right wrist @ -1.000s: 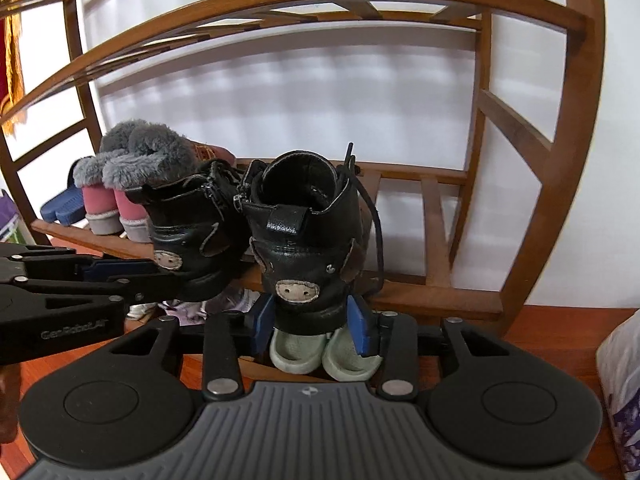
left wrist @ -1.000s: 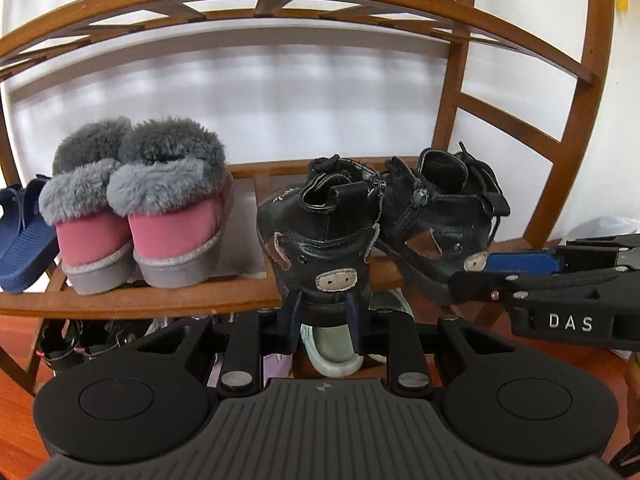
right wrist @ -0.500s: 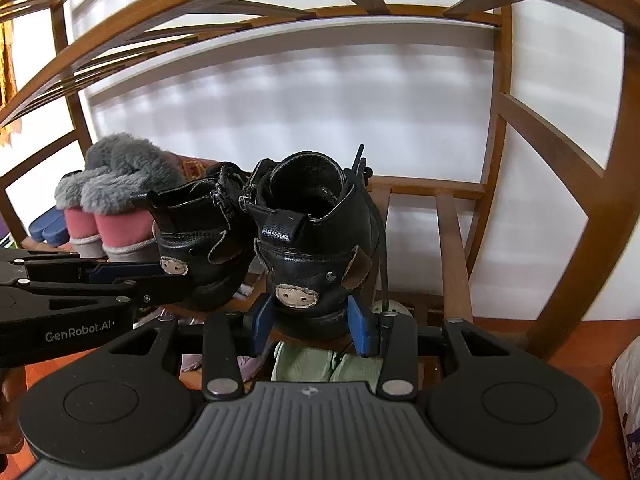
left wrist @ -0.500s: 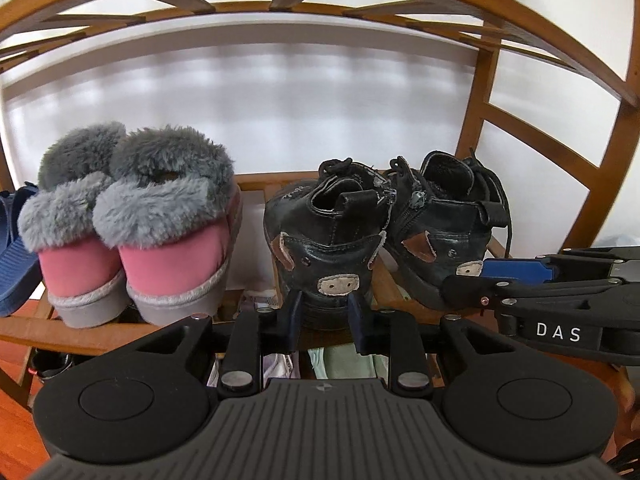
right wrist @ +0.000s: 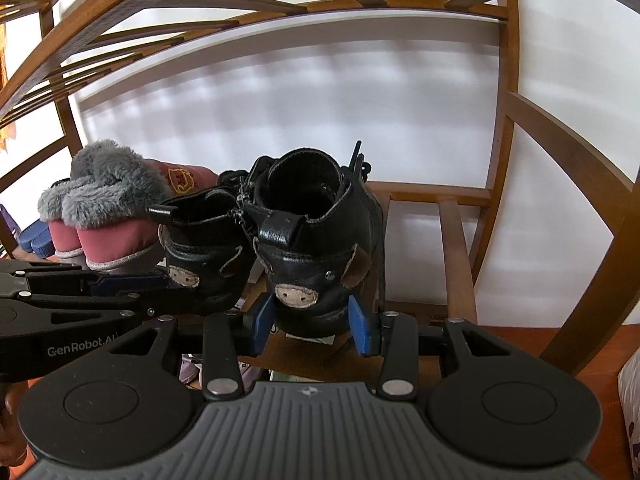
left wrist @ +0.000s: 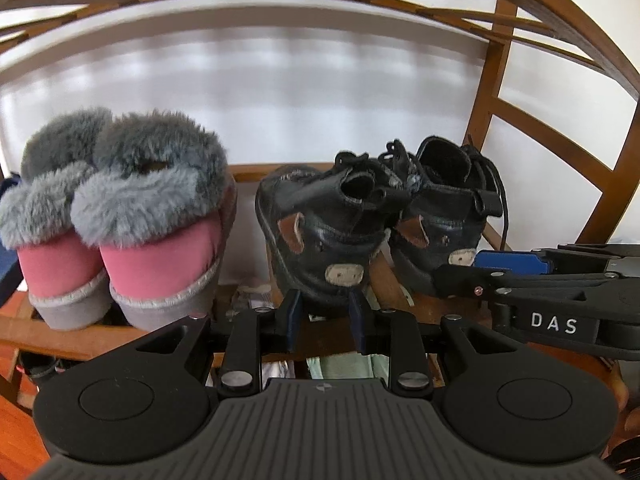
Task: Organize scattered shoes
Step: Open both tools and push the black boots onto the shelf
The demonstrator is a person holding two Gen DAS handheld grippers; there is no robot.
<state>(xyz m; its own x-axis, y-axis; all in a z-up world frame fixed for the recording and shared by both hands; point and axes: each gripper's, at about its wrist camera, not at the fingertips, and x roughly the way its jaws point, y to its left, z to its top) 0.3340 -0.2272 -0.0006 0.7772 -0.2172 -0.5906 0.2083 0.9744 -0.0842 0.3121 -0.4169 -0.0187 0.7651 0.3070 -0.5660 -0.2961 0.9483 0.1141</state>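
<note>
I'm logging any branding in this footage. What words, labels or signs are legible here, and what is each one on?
"DAS": white letters on the side of the right gripper, left wrist view.
"GenRobot.AI": on the side of the left gripper, right wrist view.
Yellow embroidery on the pink fur-lined boot: too small to read.
No other text.

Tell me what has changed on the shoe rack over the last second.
Both black boots went forward onto the rack's middle shelf: the left gripper carried the left boot in beside the pink fur-lined slippers, and the right gripper carried the right boot alongside. Both grips stay closed on the heels. The slippers have not moved.
</note>
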